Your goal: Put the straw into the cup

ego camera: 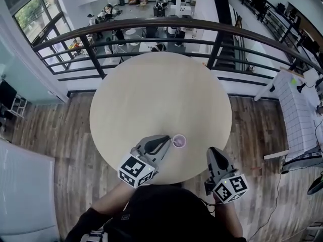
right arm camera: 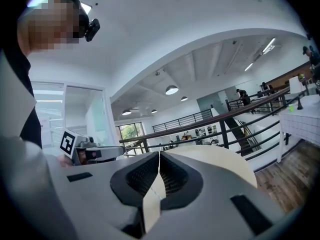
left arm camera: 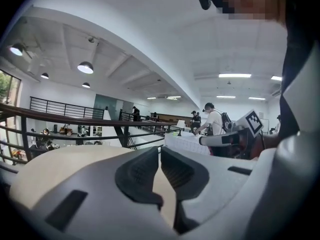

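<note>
The left tongs (left arm camera: 159,153) are closed, the tips all but meeting, with nothing between them; only a sliver of the pale counter (left arm camera: 50,166) shows through the gap lower down. The right tongs (right arm camera: 159,156) are pressed together at the tips as well, and empty.

In the head view both sit over the near edge of the round counter, each with its marker cube (ego camera: 135,171) toward the person. The left tongs point at the cup (ego camera: 179,141); the right ones are off to the other side of it, clearly apart.

The cup (small, with a pinkish rim) stands upright on the counter just beside the left tips. Whether the straw is in it cannot be made out from above.

Past the counter's far edge curves a dark railing (ego camera: 151,26). Wooden floor (ego camera: 60,135) surrounds the counter, and a white table (ego camera: 298,110) stands at the right.
</note>
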A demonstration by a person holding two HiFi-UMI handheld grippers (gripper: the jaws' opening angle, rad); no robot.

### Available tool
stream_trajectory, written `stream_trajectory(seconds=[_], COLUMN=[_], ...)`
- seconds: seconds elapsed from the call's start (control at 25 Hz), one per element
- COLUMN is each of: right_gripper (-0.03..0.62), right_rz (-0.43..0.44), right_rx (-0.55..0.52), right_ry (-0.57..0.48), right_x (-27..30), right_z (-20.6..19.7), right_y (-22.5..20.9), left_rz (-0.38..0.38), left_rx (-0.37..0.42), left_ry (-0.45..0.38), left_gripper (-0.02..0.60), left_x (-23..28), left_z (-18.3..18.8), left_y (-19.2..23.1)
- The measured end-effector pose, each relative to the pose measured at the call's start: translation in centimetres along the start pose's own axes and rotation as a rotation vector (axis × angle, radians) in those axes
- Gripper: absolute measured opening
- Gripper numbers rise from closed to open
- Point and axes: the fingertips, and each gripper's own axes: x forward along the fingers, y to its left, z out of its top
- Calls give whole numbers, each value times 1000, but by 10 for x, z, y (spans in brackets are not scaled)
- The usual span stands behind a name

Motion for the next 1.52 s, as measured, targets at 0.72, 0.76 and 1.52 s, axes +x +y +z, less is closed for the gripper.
stream_trajectory(seconds=[0.72, 0.76, 1.52], right_gripper=[21, 21, 20], right_rz=[16, 16, 24], right_rx=[-88, -90, -97], right_ry=[-80, -77, -98], right_x=[-16, -15, -29], right_z=[33, 32, 38], right_y=[6, 6, 23], left_rz=[-32, -34, -47], left_rx=[68, 68, 80], left_ry=[-54, -55, -75], left_gripper=[6, 6, 6], left_x=[0, 0, -11], left_z=[30, 30, 34], left_y=[-27, -27, -37])
